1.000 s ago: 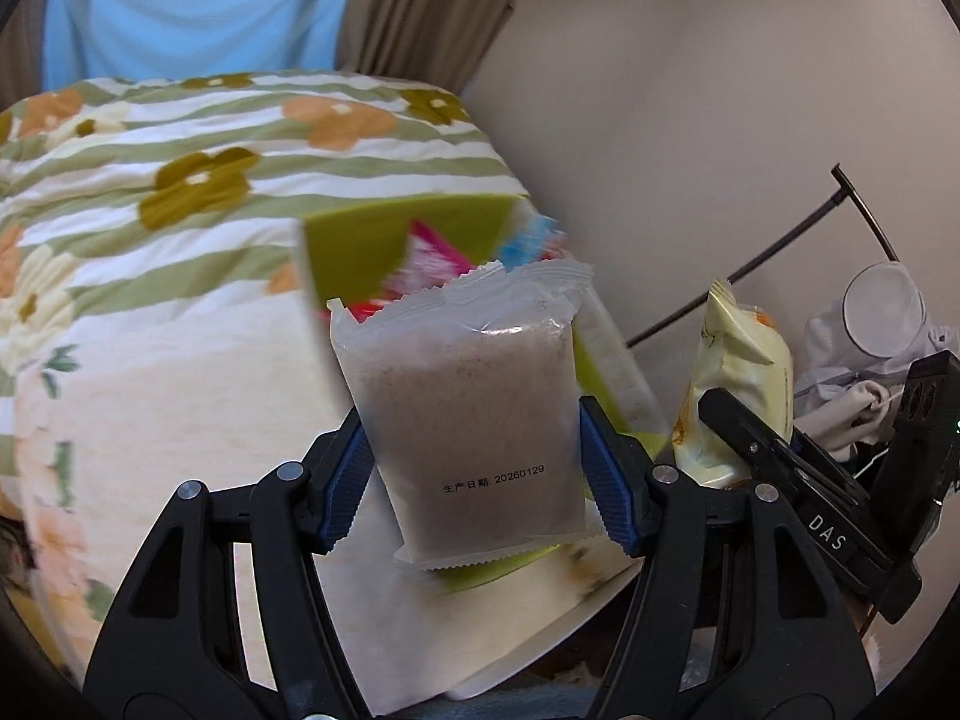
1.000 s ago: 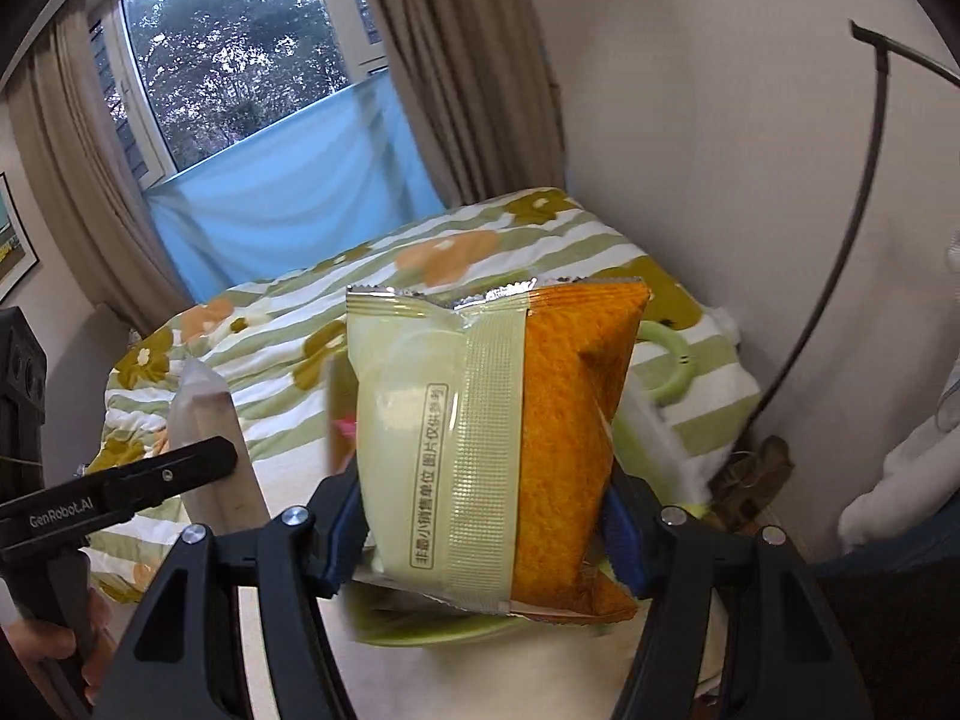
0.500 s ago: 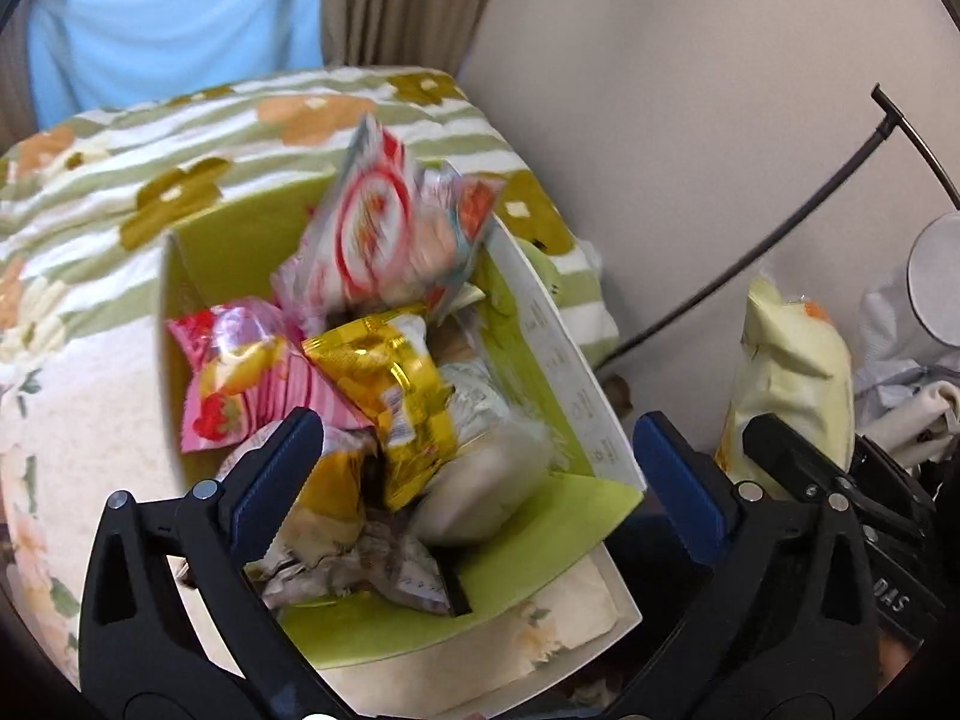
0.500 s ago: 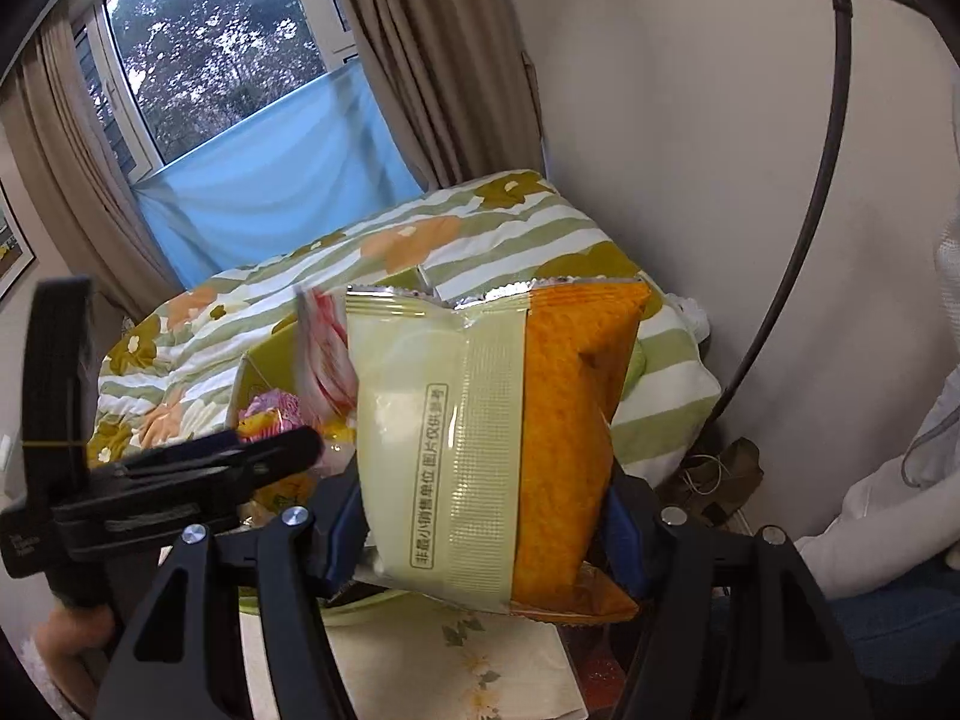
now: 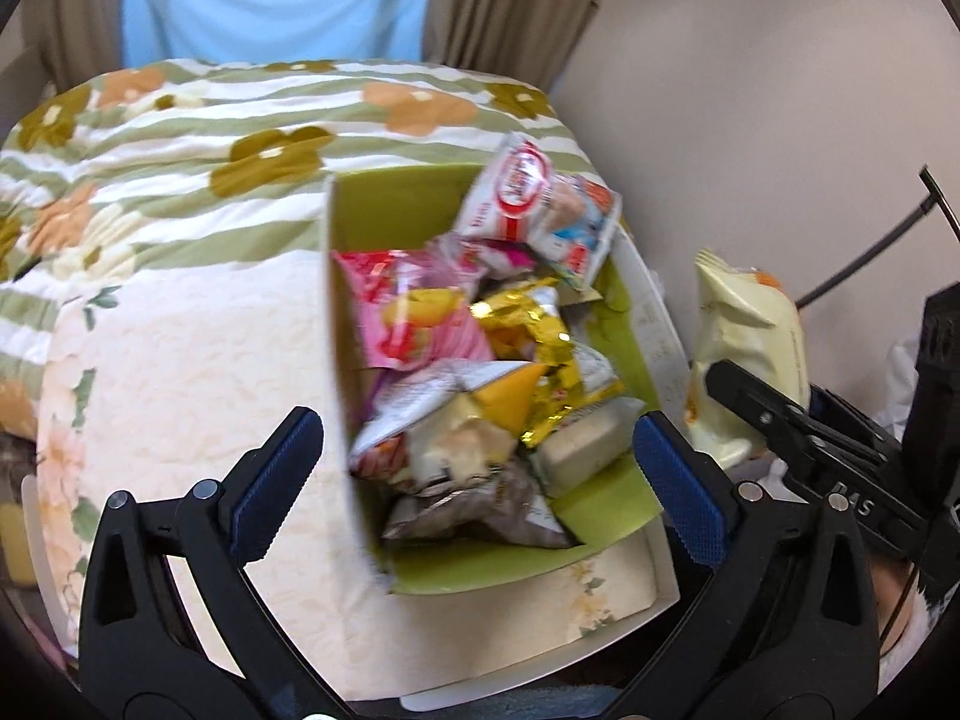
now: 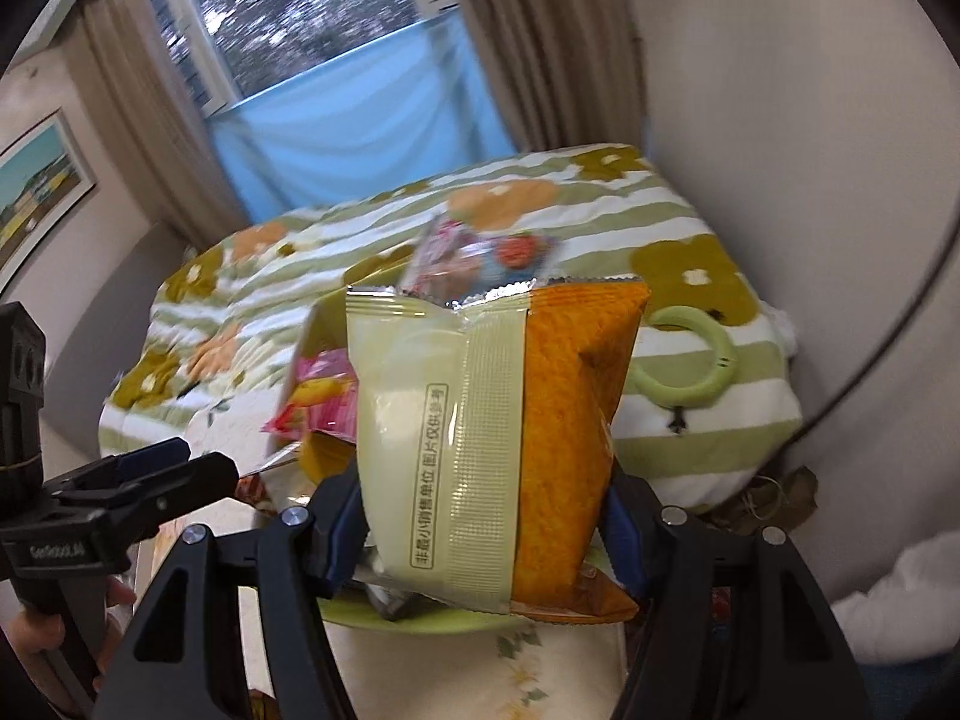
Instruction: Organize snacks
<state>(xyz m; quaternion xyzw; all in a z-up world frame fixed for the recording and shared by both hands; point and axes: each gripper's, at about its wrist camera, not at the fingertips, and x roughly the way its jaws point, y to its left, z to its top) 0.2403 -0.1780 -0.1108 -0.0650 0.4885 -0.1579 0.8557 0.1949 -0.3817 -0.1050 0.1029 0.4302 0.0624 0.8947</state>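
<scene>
A floral box with a green lining lies on the bed, holding several snack packets: pink, gold, red and white. A pale frosted packet lies among them near the front. My left gripper hovers wide open above the box's near end, with nothing pinched between its blue pads. My right gripper is shut on a cream and orange packet, held upright in front of the box. The same packet shows at the right of the left wrist view.
A bed with a green striped, flowered quilt lies under and behind the box. A light green ring rests on the quilt at the right. Wall and a thin black rod stand to the right; curtains and a window lie behind.
My left gripper opened and let go of the frosted packet, which now lies in the box. The right gripper carried its cream and orange packet closer over the box.
</scene>
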